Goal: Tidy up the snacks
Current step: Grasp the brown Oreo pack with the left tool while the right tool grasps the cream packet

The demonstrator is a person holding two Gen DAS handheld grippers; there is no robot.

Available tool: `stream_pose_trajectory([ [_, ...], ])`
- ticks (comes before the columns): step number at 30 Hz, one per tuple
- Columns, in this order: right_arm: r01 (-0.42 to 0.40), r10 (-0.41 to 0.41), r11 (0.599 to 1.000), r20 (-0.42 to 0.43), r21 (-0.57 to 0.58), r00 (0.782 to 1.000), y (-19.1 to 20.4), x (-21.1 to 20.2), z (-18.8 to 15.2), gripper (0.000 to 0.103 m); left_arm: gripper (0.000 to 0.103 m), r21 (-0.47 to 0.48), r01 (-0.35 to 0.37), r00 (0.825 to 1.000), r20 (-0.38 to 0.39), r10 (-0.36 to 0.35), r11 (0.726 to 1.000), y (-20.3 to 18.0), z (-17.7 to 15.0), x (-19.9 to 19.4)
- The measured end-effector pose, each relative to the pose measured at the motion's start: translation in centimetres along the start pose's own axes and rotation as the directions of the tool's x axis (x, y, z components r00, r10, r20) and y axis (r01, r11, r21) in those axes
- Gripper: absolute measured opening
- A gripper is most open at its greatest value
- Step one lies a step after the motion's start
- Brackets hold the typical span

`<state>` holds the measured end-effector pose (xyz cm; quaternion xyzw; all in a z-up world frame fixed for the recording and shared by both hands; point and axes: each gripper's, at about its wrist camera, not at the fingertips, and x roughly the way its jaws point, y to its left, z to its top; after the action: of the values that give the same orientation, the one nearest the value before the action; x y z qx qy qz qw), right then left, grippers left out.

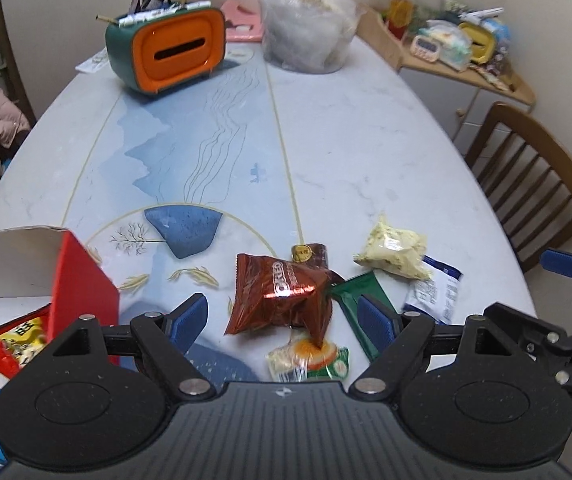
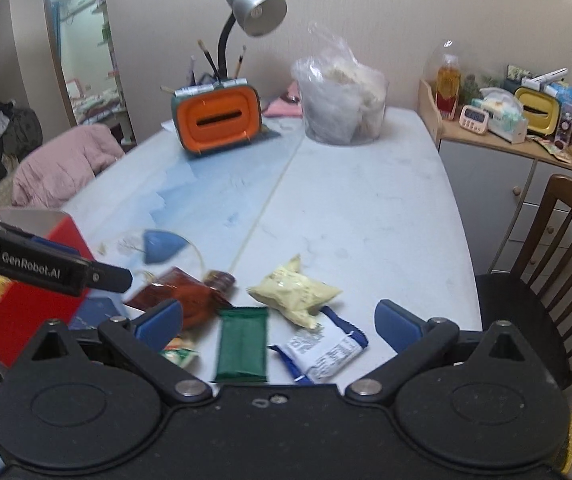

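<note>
Both grippers are empty, jaws spread wide, nothing between the pads, angled down at the snack pile on the table.

Landmark: red box, open top, some packets already inside it.

- Oreo pack is the loose snack nearest the box, on its right. It sits dead ahead of the left gripper, between the fingers' line of sight. Brown foil, crumpled and puffed, one corner folded under. Its long axis runs roughly away from the camera, so the jaws already straddle its short side.
- It lies on top of an orange-and-green packet, with a small brown packet touching its far edge (risk of pinching two at once).
- Green wrapper is farther right of the box, flat, long axis pointing away from the camera, centred ahead of the right gripper.
- Yellow pouch and blue-and-white packet lie farthest from the box.

My read: left hand is nearer the Oreo and the box, so it goes first, while the right hand takes the green wrapper.
</note>
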<state>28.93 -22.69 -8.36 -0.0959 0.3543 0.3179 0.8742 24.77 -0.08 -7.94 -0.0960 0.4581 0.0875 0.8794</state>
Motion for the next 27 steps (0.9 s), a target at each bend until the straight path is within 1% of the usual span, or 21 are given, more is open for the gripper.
stream_pose_trajectory([
  [3, -0.027, 0.026, 0.999, -0.037, -0.021, 0.999, -0.9, 2.1, 0.2, 0.101, 0.082, 0.016, -0.009, 1.0, -0.029, 0.01, 1.0, -0.5, 0.6, 1.9],
  [8, -0.065, 0.057, 0.993, -0.084, -0.101, 0.995, -1.5, 5.5, 0.9, 0.099, 0.082, 0.032, -0.03, 0.995, -0.091, 0.033, 0.999, -0.8, 1.5, 5.1],
  [12, -0.087, 0.068, 0.982, -0.115, -0.169, 0.991, -1.5, 8.1, 1.5, 0.098, 0.082, 0.059, 0.003, 0.986, -0.166, 0.007, 0.998, -0.9, 1.9, 7.2],
  [14, -0.097, 0.073, 0.976, -0.128, -0.195, 0.989, -1.6, 9.4, 1.7, 0.098, 0.082, 0.07, 0.007, 0.982, -0.189, 0.006, 0.998, -1.1, 1.9, 8.0],
  [17, -0.113, 0.079, 0.965, -0.145, -0.239, 0.986, -1.4, 11.0, 2.0, 0.097, 0.082, 0.085, 0.001, 0.979, -0.204, 0.016, 0.996, -1.3, 1.9, 8.9],
  [20, -0.134, 0.093, 0.955, -0.162, -0.265, 0.982, -1.2, 12.1, 2.0, 0.096, 0.082, 0.09, -0.024, 0.975, -0.218, 0.043, 0.996, -1.2, 1.8, 9.8],
  [24, -0.159, 0.116, 0.951, -0.17, -0.267, 0.979, -1.3, 12.8, 2.0, 0.092, 0.082, 0.071, -0.023, 0.973, -0.228, 0.039, 0.997, -0.8, 1.8, 10.4],
  [26, -0.175, 0.132, 0.949, -0.174, -0.262, 0.976, -1.4, 13.0, 1.9, 0.088, 0.082, 0.069, -0.023, 0.973, -0.227, 0.039, 0.997, -0.8, 1.8, 10.6],
  [27, -0.178, 0.134, 0.948, -0.178, -0.263, 0.975, -1.4, 13.1, 1.9, 0.085, 0.082, 0.066, -0.022, 0.973, -0.227, 0.036, 0.998, -0.8, 1.8, 10.7],
])
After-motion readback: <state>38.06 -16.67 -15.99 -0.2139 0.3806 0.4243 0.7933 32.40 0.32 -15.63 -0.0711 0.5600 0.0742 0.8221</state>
